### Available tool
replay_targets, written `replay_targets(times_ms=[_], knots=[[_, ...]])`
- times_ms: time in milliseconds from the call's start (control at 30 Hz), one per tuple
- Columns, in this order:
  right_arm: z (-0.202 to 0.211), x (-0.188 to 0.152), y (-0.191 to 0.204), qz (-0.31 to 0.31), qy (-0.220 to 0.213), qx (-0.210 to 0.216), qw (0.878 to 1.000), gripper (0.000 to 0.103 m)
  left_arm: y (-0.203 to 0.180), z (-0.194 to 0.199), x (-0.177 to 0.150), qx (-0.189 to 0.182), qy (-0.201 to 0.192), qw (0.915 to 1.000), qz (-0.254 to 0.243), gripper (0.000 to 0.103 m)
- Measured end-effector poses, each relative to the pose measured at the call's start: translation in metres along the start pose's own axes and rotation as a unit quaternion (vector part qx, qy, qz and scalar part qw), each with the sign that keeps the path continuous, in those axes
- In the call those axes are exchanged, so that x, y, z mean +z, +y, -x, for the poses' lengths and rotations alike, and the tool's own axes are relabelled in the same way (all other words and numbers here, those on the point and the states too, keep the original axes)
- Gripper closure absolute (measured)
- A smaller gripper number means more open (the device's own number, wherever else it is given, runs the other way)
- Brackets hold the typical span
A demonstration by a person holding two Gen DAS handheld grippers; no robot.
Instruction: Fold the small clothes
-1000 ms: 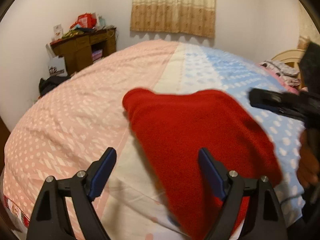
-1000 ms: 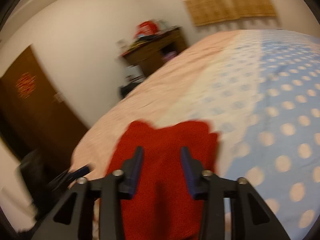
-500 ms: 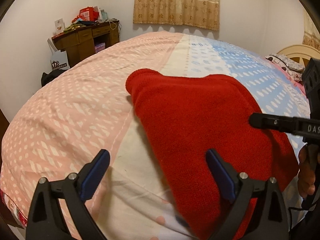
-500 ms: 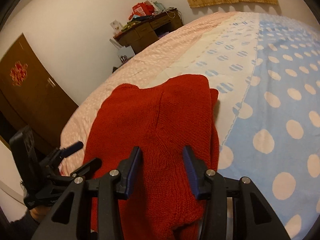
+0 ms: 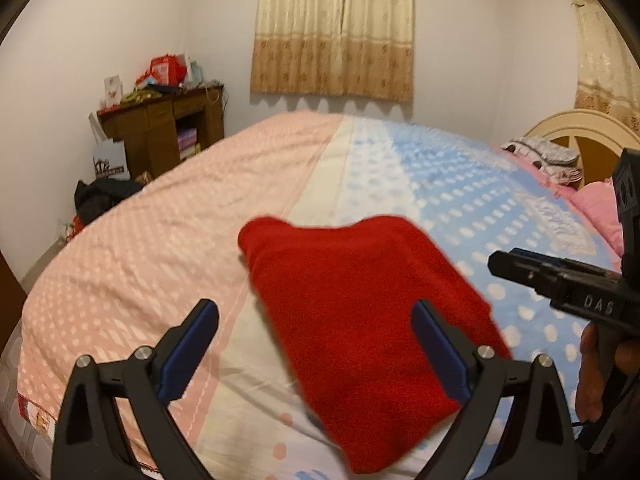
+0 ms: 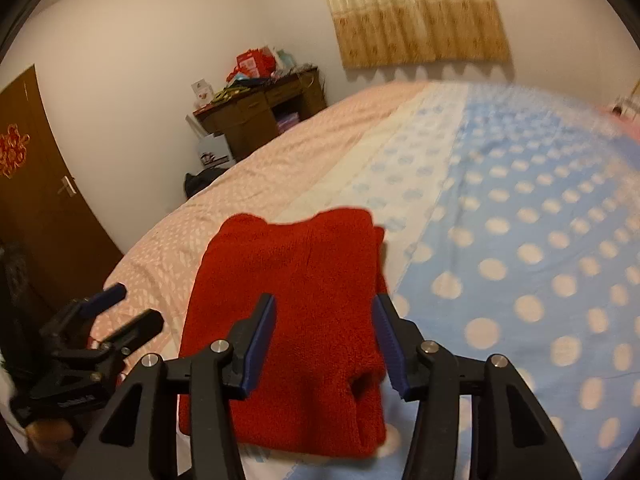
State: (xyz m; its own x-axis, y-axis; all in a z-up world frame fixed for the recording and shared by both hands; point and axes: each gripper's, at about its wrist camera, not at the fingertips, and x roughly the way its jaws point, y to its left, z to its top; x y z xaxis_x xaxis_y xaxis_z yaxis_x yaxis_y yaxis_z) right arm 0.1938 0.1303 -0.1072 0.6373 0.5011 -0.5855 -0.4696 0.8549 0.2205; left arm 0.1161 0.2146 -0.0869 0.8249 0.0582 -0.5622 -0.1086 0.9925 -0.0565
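Your red knitted garment (image 5: 360, 312) lies folded on the bed (image 5: 168, 232), across the cream stripe of the cover between its pink side and its blue dotted side. It rests flat, a rough rectangle with a rounded bump at one far corner.

Your left tongs (image 5: 316, 344) stand spread wide and grasp nothing — the right blue pad (image 5: 436, 344) shows in front of the garment's edge, the left pad over bare cover. Your right tongs (image 6: 326, 340) are partly spread, their jaws have just been opening, and nothing is pinched between them; the garment shows through the gap, lying on the bed beyond. From the right wrist view the left tongs appear low at the left, beside the garment's edge and apart from it.
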Motion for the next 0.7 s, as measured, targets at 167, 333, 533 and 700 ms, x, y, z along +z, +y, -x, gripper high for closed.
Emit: replay_targets(times_ms=[167, 333, 533, 700], knots=[[0.025, 0.002, 0.012, 0.022, -0.030, -0.022, 0.999, 0.047, -0.006, 0.014, 0.006, -0.008, -0.020, 0.9997, -0.008, 0.004], [0.037, 0.003, 0.017, 0.028, -0.042, -0.032, 0.998, 0.045, -0.009, 0.019, 0.010, -0.011, -0.030, 0.9994, -0.012, 0.004], [0.043, 0.002, 0.015, 0.023, -0.048, -0.034, 0.998, 0.045, -0.010, 0.023, 0.011, -0.011, -0.037, 0.9992, -0.010, 0.004], [0.046, 0.001, 0.016, 0.022, -0.049, -0.035, 0.998, 0.045, -0.010, 0.024, 0.010, -0.010, -0.038, 0.9992, -0.011, 0.004]])
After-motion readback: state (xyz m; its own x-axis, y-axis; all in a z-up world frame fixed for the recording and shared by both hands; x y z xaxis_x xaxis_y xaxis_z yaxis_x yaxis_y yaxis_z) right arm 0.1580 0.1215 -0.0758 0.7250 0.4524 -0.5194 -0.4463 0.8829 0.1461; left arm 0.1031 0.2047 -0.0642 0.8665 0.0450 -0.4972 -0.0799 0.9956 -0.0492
